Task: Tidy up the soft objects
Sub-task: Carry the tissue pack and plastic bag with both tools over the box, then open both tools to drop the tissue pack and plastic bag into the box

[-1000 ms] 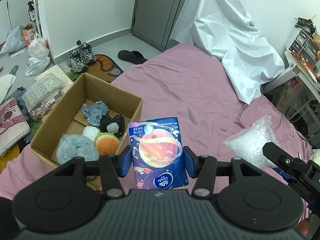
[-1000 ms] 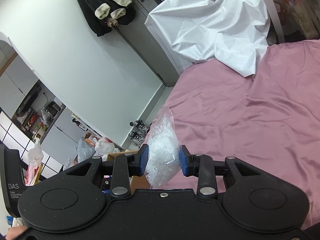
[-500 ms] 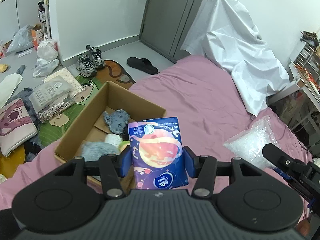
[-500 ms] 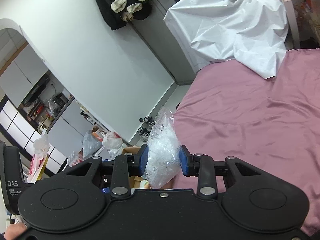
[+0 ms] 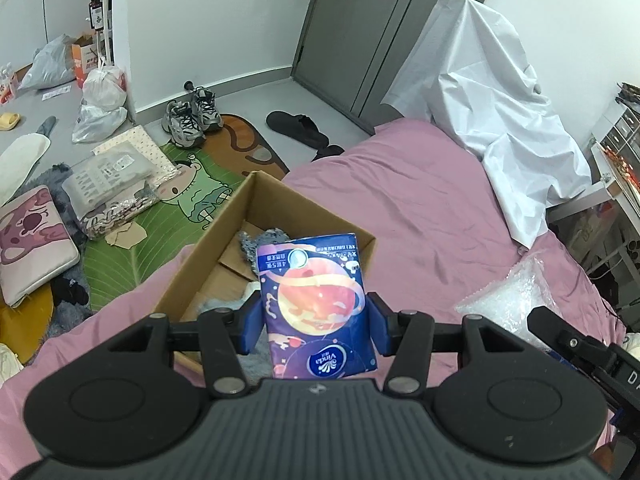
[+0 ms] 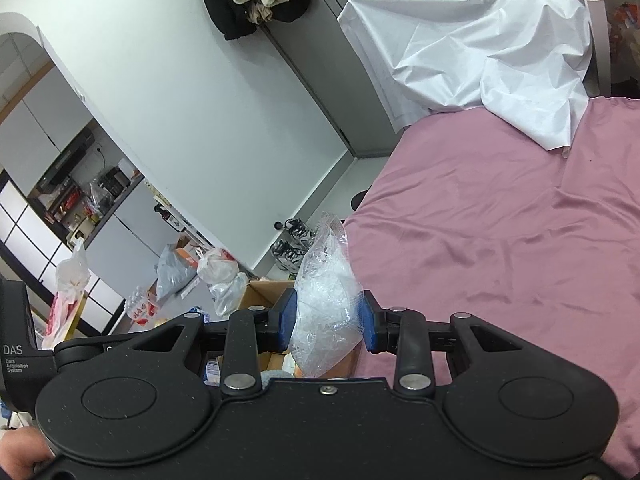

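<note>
My left gripper (image 5: pixel 314 324) is shut on a blue tissue pack (image 5: pixel 316 304) printed with a planet, held upright over the near part of an open cardboard box (image 5: pixel 280 196). The box sits at the bed's left edge, and a grey plush toy (image 5: pixel 260 242) shows inside it behind the pack. My right gripper (image 6: pixel 326 320) is shut on a clear plastic bag (image 6: pixel 326 300) of white filling. That bag (image 5: pixel 516 300) also appears at the right of the left wrist view, above the pink sheet. The box corner (image 6: pixel 258 294) shows just past the right gripper's left finger.
A pink bed sheet (image 5: pixel 400 208) covers the bed. A white cloth (image 5: pixel 492 108) drapes over something at the far end. On the floor to the left lie sneakers (image 5: pixel 192 120), a slipper (image 5: pixel 296 128), plastic bags (image 5: pixel 102 96) and a green mat (image 5: pixel 160 216). A desk (image 5: pixel 616 168) stands at right.
Both grippers have moved along the bed toward the box with their loads. In the left wrist view the box has slid under the tissue pack, hiding most of the toys inside.
</note>
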`<state>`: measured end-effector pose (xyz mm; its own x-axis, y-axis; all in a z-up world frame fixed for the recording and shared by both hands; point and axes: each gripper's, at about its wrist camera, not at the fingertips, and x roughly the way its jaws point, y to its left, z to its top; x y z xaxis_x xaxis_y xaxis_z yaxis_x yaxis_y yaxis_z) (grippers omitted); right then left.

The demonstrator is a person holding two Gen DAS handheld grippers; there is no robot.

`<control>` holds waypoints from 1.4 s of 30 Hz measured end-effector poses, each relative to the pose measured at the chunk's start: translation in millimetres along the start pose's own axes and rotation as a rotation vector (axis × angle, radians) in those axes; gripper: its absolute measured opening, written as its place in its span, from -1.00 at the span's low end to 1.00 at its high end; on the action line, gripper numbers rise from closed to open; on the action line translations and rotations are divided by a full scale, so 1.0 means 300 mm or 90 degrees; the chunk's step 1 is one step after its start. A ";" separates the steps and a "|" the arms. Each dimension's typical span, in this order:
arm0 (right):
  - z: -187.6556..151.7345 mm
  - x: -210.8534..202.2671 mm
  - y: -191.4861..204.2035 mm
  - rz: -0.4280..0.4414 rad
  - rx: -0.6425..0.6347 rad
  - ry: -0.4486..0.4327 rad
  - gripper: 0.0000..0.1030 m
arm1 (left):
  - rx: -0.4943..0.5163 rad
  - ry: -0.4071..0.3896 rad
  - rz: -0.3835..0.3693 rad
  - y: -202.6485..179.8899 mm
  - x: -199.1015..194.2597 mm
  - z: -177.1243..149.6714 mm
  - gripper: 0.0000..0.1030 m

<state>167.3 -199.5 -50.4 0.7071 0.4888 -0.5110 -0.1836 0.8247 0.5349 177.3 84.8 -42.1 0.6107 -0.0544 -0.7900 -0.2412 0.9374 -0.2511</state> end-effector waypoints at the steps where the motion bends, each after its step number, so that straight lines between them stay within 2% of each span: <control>1: -0.001 0.008 0.006 0.000 -0.001 0.002 -0.36 | -0.001 0.001 0.000 0.009 0.006 0.004 0.01; 9: -0.016 0.103 0.065 -0.005 -0.011 0.032 -0.36 | -0.028 0.028 0.007 0.104 0.080 0.026 0.01; 15: -0.027 0.175 0.113 -0.001 -0.017 0.053 -0.36 | -0.045 0.041 -0.005 0.167 0.123 0.054 0.01; 27: -0.035 0.278 0.186 0.000 -0.032 0.090 -0.36 | -0.056 0.059 -0.022 0.208 0.206 0.121 0.03; 31: -0.033 0.298 0.198 -0.004 -0.036 0.099 -0.36 | -0.076 0.067 -0.051 0.223 0.228 0.142 0.12; 33: -0.031 0.308 0.200 -0.005 -0.035 0.103 -0.36 | -0.086 0.072 -0.062 0.230 0.235 0.153 0.31; 42: -0.044 0.357 0.227 0.009 -0.034 0.126 -0.36 | -0.084 0.049 -0.018 0.271 0.204 0.182 0.41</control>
<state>221.6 -87.1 -77.7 0.5572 0.5423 -0.6289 -0.2319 0.8288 0.5092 236.2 176.3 -80.3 0.5606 -0.1116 -0.8205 -0.3245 0.8821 -0.3416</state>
